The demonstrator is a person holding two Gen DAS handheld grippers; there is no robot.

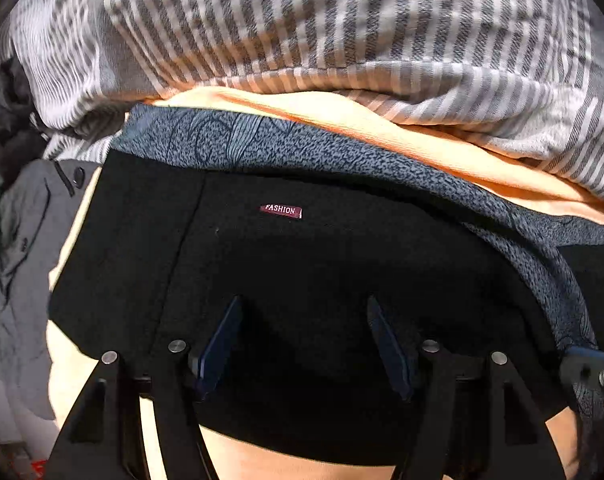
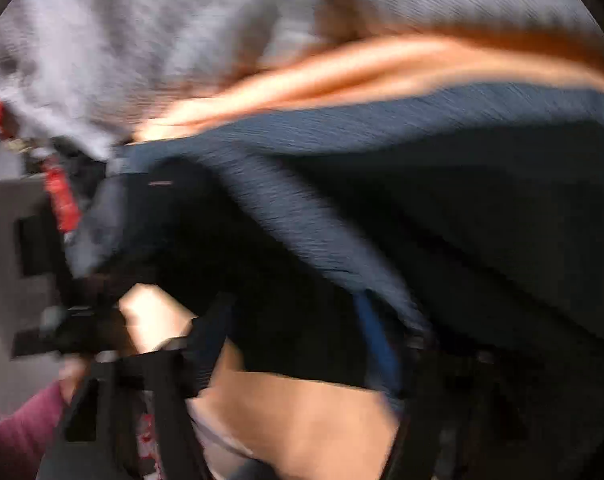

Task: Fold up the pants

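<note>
Left gripper (image 1: 305, 340) hovers wide over the black pants (image 1: 302, 248). Right gripper (image 2: 294, 336) is blurred, its gap unclear. Closing now risks snagging the blue fabric (image 1: 341, 156) at twelve o'clock.

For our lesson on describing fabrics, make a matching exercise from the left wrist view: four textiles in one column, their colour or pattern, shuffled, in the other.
Things:
1. pants
2. blanket
3. sheet
4. patterned cloth

Looks:
A. plain orange
B. black with a small red label
C. speckled blue-grey
D. grey and white stripes

Pairs: 1-B, 2-D, 3-A, 4-C
</note>
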